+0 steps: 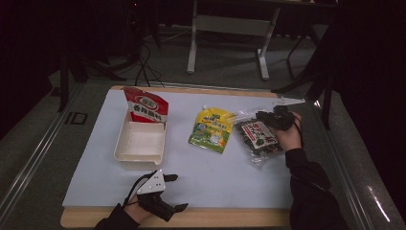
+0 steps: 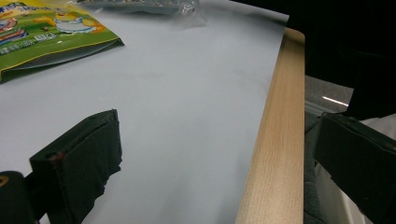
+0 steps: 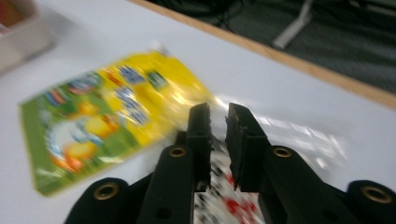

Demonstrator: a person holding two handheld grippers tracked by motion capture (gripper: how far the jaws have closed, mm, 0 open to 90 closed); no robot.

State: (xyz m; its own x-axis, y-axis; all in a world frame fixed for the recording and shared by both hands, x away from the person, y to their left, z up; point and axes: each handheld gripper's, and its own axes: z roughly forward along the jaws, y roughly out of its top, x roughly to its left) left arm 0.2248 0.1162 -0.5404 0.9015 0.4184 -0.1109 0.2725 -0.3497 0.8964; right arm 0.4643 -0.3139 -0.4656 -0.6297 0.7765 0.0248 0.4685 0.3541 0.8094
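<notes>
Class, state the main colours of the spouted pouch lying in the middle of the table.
Yellow and green; the spouted pouch shows best in the high view.

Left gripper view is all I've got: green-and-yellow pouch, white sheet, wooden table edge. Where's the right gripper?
Observer: The right gripper is over a clear plastic packet of dark snacks with a red label, just right of your green-and-yellow spouted pouch.
Operator: Its jaws?
Observer: Nearly together, narrow gap; too blurred to tell whether they pinch the packet.
Operator: Anything left of the pouch?
Observer: A cream rectangular plastic tray, with a red-and-white bag upright at its far end.
</notes>
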